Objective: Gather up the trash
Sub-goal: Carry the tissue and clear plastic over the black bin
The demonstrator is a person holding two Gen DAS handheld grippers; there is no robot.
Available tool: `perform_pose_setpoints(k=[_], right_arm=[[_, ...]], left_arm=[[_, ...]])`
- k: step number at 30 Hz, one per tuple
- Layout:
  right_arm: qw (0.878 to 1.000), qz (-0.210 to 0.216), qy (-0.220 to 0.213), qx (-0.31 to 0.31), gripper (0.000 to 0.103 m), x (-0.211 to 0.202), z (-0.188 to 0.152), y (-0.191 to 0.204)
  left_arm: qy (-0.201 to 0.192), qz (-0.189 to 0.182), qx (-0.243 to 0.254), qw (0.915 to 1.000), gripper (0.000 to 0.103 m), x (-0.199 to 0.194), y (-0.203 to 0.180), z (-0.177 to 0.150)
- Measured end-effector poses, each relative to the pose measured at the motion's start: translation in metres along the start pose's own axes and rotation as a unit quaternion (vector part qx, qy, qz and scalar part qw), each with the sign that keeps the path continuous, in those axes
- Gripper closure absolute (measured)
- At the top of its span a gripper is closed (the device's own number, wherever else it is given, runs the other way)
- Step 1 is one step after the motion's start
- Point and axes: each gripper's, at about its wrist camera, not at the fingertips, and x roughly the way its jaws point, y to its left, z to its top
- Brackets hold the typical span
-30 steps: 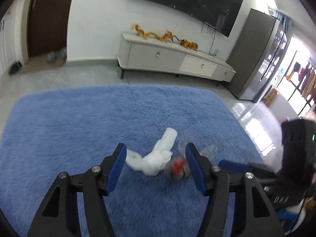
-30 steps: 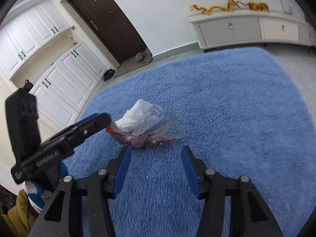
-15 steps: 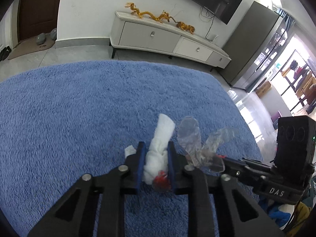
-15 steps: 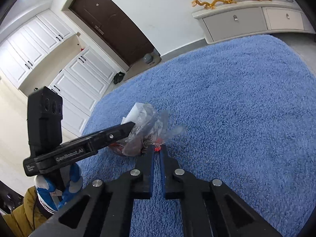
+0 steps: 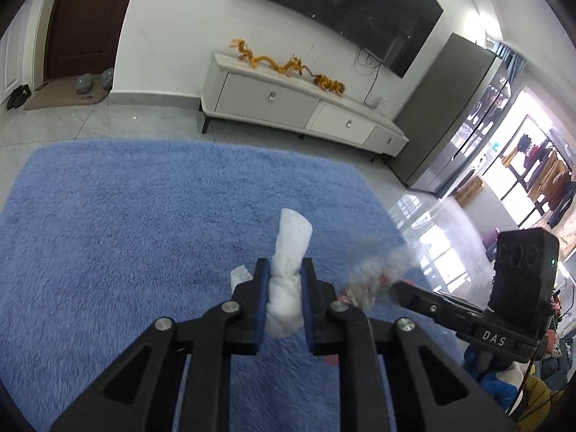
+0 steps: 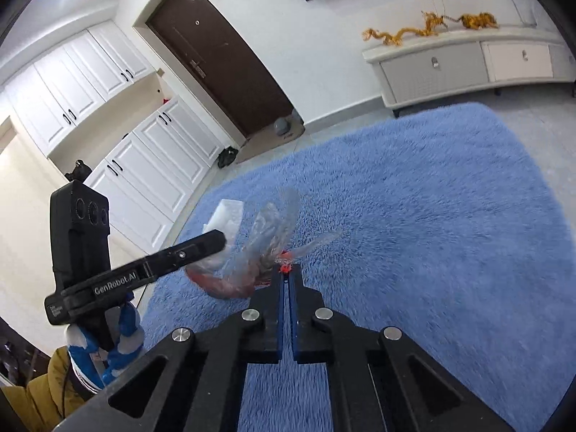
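Note:
A crumpled white tissue [image 5: 293, 230] sticks up between the blue pads of my left gripper [image 5: 284, 264], whose jaws are still closing tight on it above the blue rug [image 5: 126, 216]. My right gripper [image 6: 287, 270] is shut on a clear plastic wrapper [image 6: 252, 252] with red bits, pinching it at its edge so that it hangs to the left. In the left wrist view the wrapper [image 5: 374, 273] is blurred, just right of my fingers, at the tip of the right gripper [image 5: 397, 288]. The right wrist view shows the left gripper [image 6: 216, 239] with the tissue [image 6: 226, 214] close beside the wrapper.
A low white TV cabinet [image 5: 288, 104] with golden dragon figures stands against the far wall under a dark screen. A brown door [image 6: 216, 57] and white cupboards [image 6: 144, 144] lie to the left, a grey tall cabinet [image 5: 450, 115] to the right. Shoes [image 5: 18, 95] sit by the doormat.
Both grippers went from open around the trash to shut on it, the left on the tissue, the right on the wrapper. Both have since lifted their pieces off the rug.

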Motion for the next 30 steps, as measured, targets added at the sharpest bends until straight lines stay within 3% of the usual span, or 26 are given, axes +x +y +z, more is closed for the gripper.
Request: perform_pose_setpoints(k=[8,15,22,25,30], right_arm=[[0.997,-0.049,-0.055,0.006,0.1,-0.096,-0.017,-0.01],[0.983,-0.135,-0.111,0.051,0.1,-0.198,-0.056,-0.055],[0.946,-0.286,-0.125,0.089,0.1,-0.276,-0.109,-0.113],[0.93,-0.328,-0.123,0.114,0.1,-0.296,-0.128,-0.142],[0.912,-0.363,-0.114,0.153,0.1,-0.313,-0.157,-0.191]], left_arm=[[-0.014,-0.012,0.034,0.9993,0.087,-0.035,-0.054,-0.007],[0.009,-0.064,0.092,0.9937,0.088,-0.022,-0.15,-0.022],[0.072,-0.136,0.16,0.9751,0.087,0.031,-0.276,-0.058],[0.108,-0.161,0.188,0.9628,0.087,0.063,-0.329,-0.082],[0.168,-0.165,0.215,0.9478,0.087,0.118,-0.392,-0.12]])
